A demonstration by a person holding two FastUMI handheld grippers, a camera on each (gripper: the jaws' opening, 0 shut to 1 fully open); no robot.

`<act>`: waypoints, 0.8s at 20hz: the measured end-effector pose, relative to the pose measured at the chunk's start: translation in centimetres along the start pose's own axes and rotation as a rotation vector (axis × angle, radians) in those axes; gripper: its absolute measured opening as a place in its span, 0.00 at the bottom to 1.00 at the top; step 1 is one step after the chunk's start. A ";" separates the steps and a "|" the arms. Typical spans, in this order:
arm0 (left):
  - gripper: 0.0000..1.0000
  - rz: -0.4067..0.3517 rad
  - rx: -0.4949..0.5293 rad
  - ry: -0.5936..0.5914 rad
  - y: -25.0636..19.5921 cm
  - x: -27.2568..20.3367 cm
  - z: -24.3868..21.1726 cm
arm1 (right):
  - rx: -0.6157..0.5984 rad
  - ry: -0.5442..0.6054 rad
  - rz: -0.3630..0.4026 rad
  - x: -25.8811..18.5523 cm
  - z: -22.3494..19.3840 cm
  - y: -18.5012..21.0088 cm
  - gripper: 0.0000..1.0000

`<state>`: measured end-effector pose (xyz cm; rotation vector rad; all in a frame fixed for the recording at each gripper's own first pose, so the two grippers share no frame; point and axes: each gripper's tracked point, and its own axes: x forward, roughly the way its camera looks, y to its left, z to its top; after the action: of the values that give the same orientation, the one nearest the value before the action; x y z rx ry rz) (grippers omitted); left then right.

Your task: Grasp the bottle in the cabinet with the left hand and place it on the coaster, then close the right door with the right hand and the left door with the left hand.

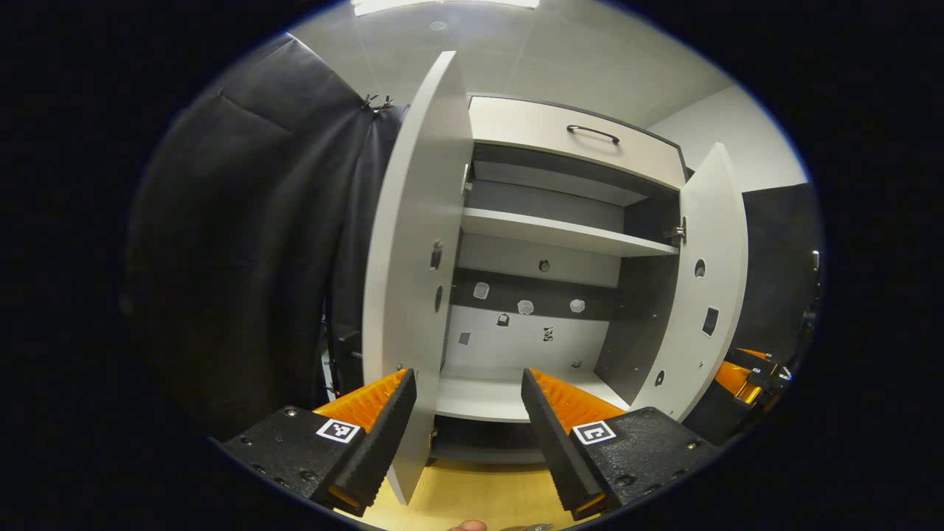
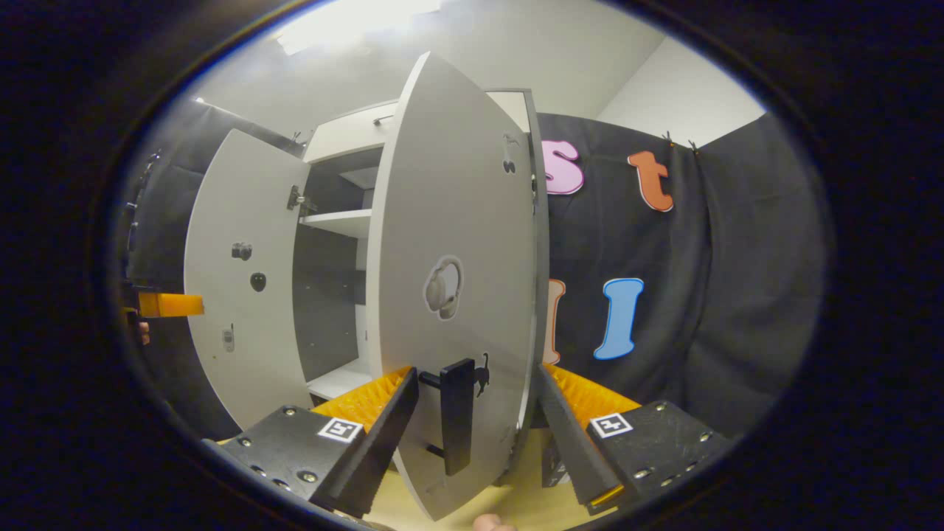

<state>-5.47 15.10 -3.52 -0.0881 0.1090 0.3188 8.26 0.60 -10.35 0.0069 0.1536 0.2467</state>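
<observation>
Two doors ajar: left door (image 1: pixel 413 243), right door (image 2: pixel 450 280) upright between the right hand-held gripper (image 2: pixel 476 402)'s wide fingers; left hand-held gripper (image 1: pixel 468 402) wide, empty.

Pale grey drawer front (image 1: pixel 575 140) w/ dark curved handle (image 1: pixel 593 133) up top. White mid shelf (image 1: pixel 560 234) inside, bare. Small stickers on grey back panel (image 1: pixel 525 307). Light wood tabletop (image 1: pixel 472 494) below. White ceiling w/ lit panel (image 2: pixel 346 22).

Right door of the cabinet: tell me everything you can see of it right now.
The right door is a pale grey, flat panel that looks like laminated board, standing open and upright. Its outer face carries a dark bar handle low down and small stickers. It stands between the open fingers of the right hand-held gripper; contact is unclear.
</observation>
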 end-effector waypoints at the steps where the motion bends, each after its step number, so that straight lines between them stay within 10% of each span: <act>1: 0.89 0.009 -0.007 -0.003 0.5 0.0 0.1 | 0.006 0.003 0.015 0.2 -0.2 0.5 0.93; 16: 0.85 -0.027 -0.034 -0.016 1.5 -0.3 0.2 | 0.033 0.030 0.086 6.3 -0.9 5.7 0.99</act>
<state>-6.19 16.47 -3.44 -0.1202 0.0861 0.2945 12.77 7.68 -12.03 0.0431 0.1874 0.3300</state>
